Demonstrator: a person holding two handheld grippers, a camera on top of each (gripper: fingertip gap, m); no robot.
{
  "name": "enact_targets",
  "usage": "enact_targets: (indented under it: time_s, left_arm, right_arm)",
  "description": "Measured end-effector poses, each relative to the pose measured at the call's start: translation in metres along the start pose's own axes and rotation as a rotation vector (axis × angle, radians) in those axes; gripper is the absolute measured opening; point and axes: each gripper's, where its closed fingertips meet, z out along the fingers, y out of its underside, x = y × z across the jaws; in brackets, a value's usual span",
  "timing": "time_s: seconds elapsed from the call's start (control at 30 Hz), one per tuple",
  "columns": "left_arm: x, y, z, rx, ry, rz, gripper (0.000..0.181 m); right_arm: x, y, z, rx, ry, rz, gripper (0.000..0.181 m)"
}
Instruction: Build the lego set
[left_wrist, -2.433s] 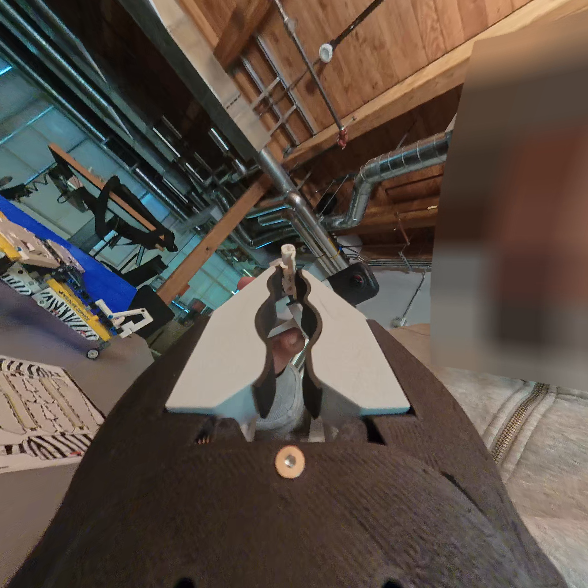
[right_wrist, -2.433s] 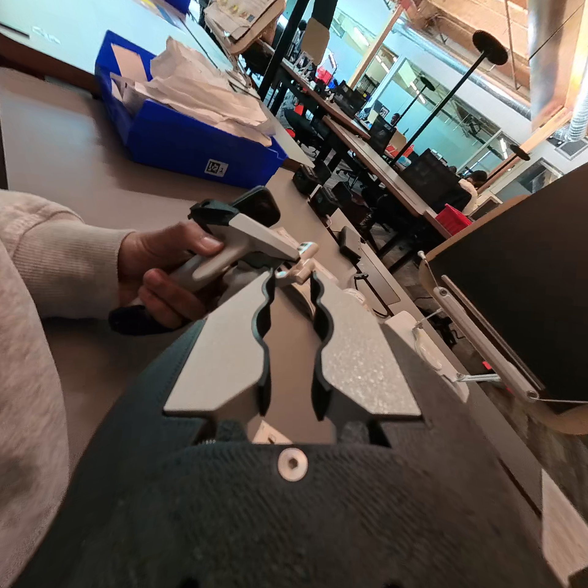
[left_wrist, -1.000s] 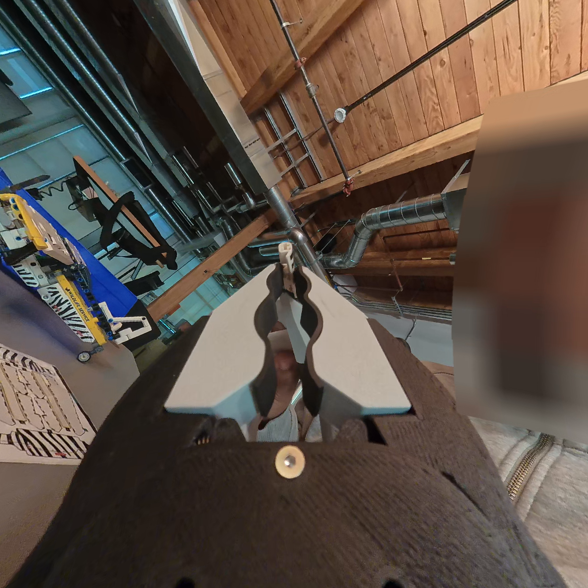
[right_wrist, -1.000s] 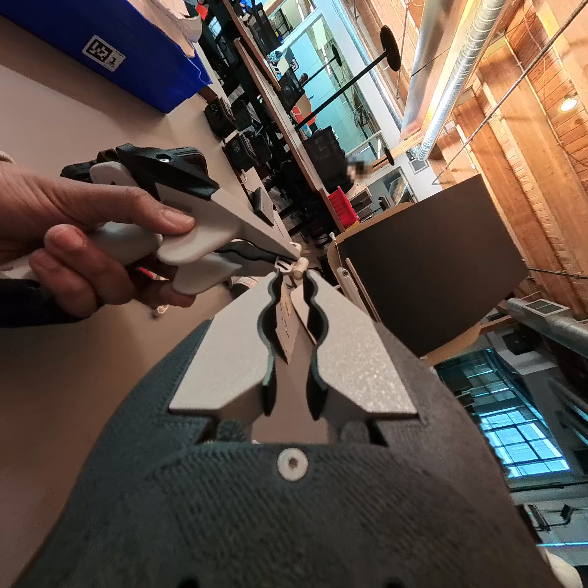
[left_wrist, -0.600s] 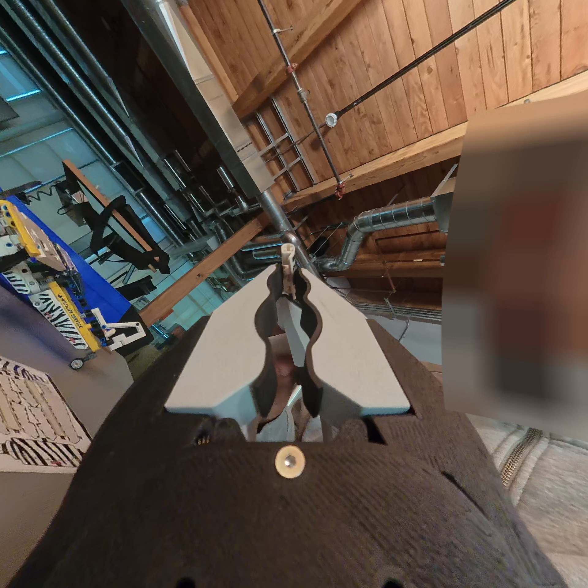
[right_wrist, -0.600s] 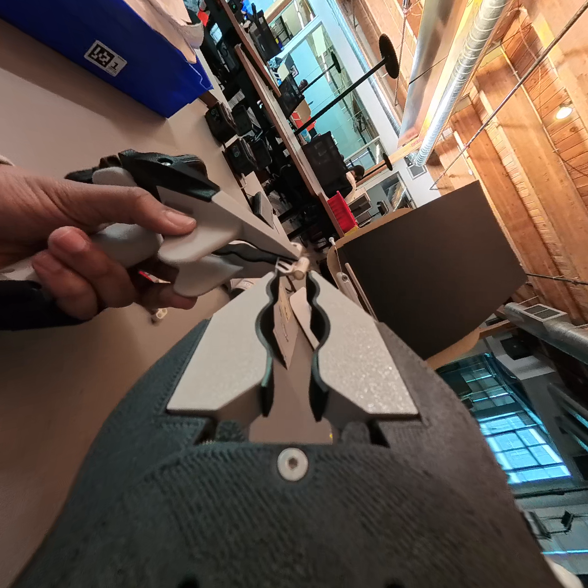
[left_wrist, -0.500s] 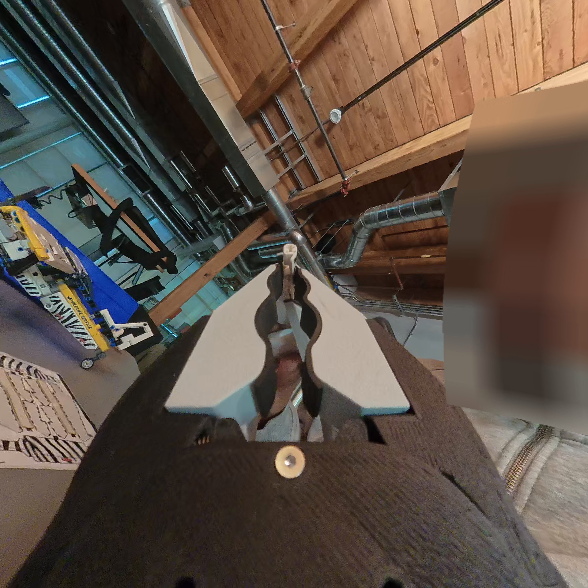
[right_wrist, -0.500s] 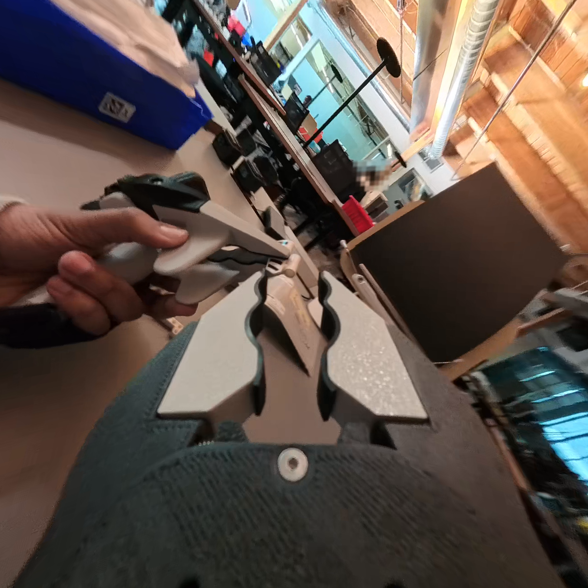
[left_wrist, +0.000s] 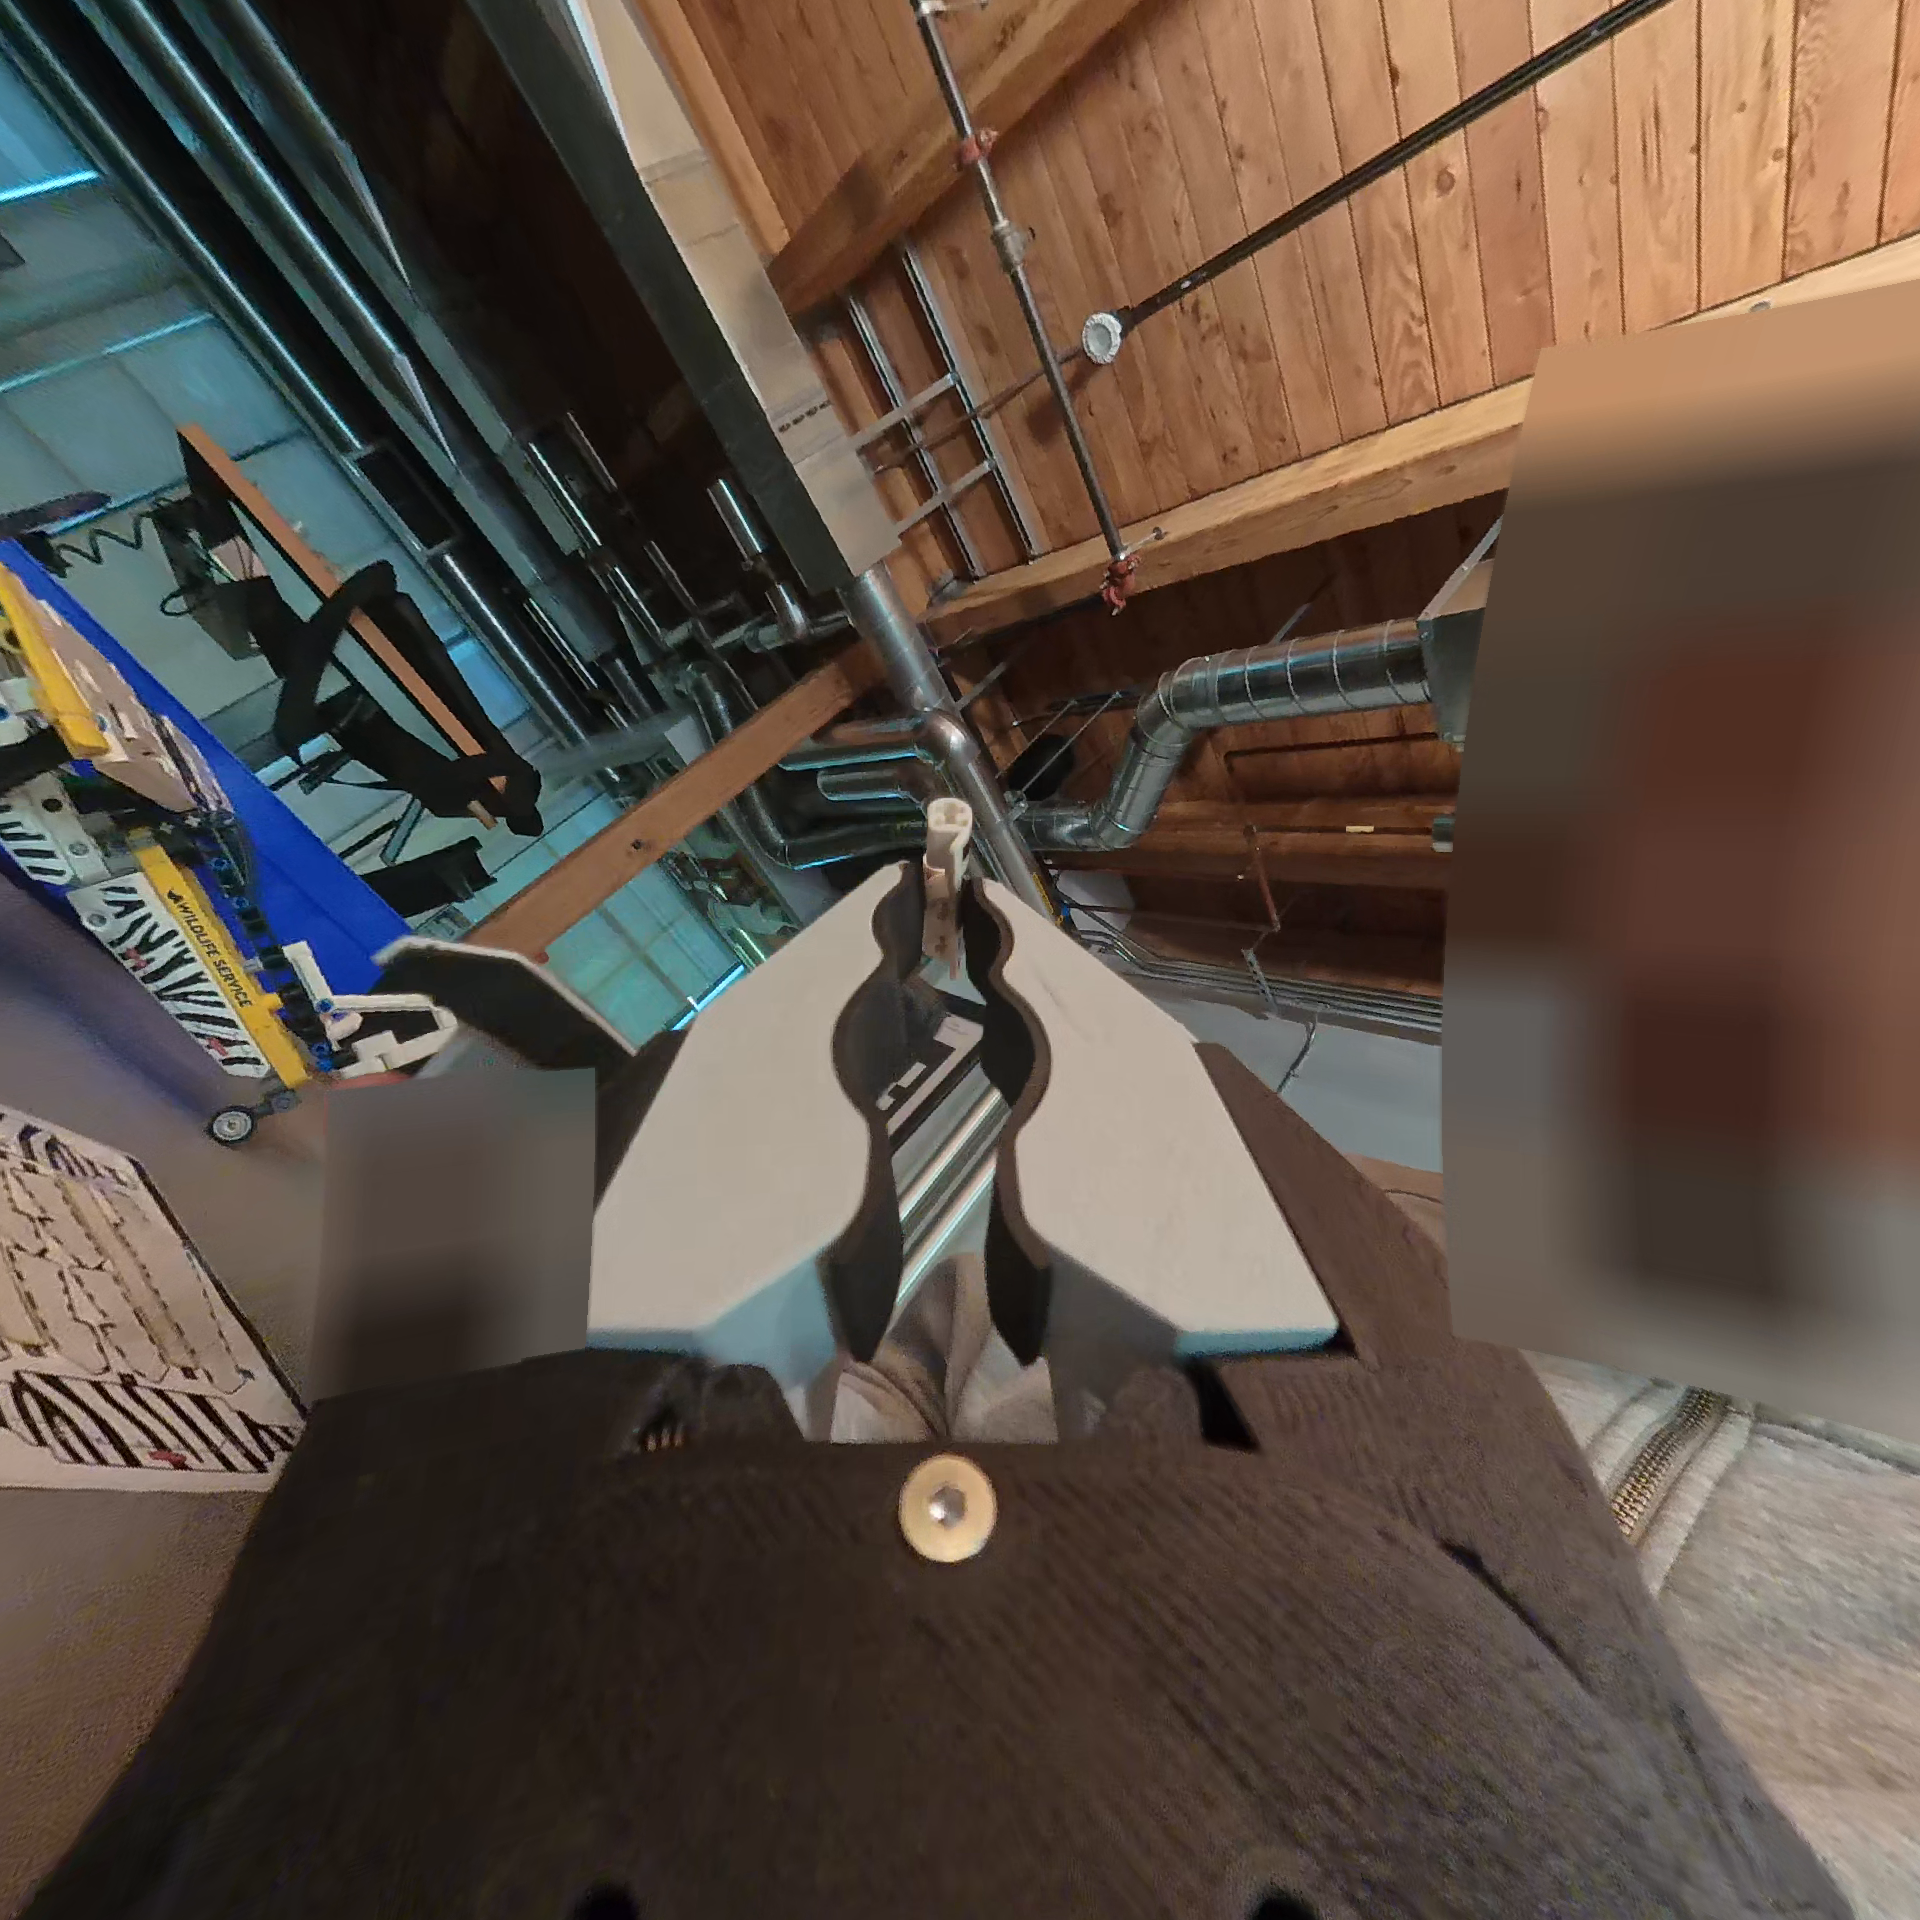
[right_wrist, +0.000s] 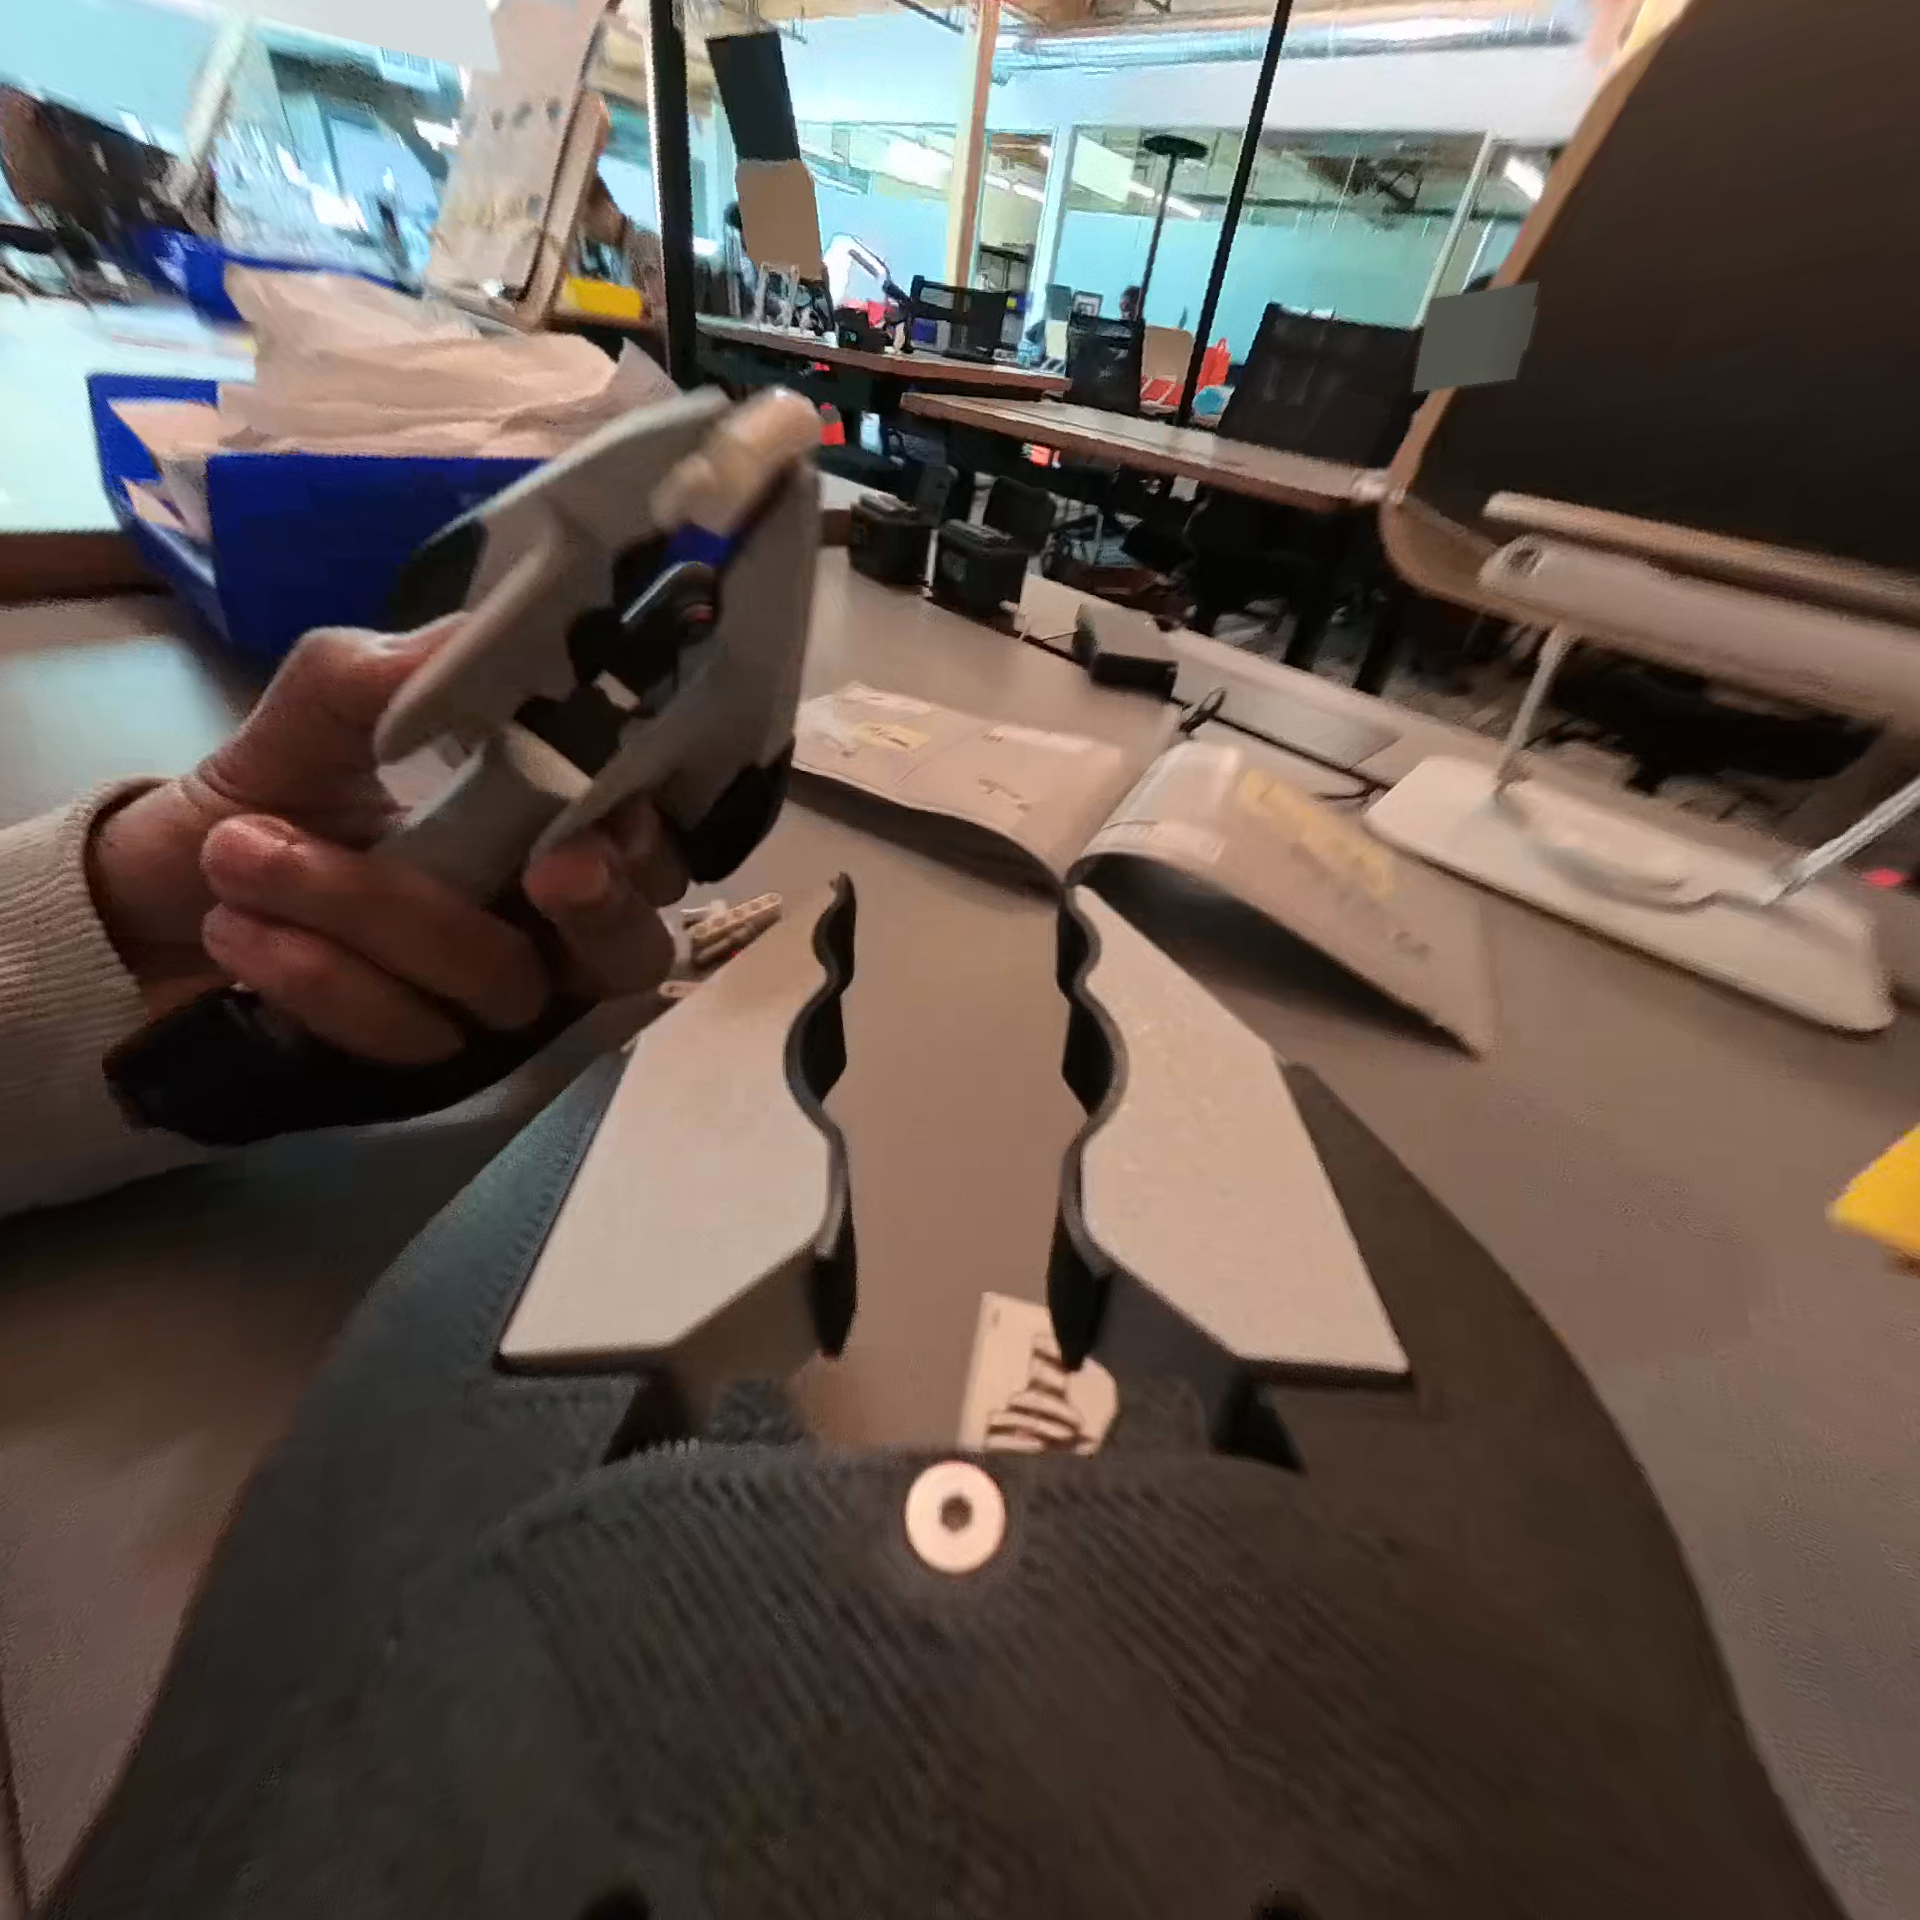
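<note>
left gripper (left_wrist: 940, 883) fingers: pale grey flat wedges with wavy black inner pads (left_wrist: 871, 1195)
left gripper base: dark ribbed body, one silver screw behind the fingers
right gripper (right_wrist: 954, 914): the same build, grey fingers (right_wrist: 1195, 1143), black scalloped lining, silver screw
clothing: cream knit cuffed sleeve (right_wrist: 52, 987); zipped pale jacket (left_wrist: 1714, 1507) right of the left gripper

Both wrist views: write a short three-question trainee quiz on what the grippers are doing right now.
1. True or false: the left gripper is shut on a small tan lego pin.
2. The right gripper is: A) open and empty, B) shut on a brick, C) out of view.
3. Which hand holds a gripper raised above the table?

Key: 1 true; 2 A; 3 the left.
</note>
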Motion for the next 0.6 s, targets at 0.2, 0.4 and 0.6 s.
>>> enact_targets:
  time_s: [0.2,0.4,0.6]
  left_arm:
    - [-0.001,0.006,0.004,-0.024,0.007,-0.008,0.006]
    - [-0.004,0.006,0.005,-0.025,0.003,-0.014,0.006]
    - [-0.005,0.005,0.004,-0.015,0.013,-0.038,0.006]
  right_arm:
    - [-0.001,0.001,0.003,0.025,-0.068,0.073,0.036]
    - [-0.008,0.006,0.007,-0.015,-0.125,0.065,0.028]
    - [-0.021,0.011,0.011,-0.048,-0.171,-0.001,0.028]
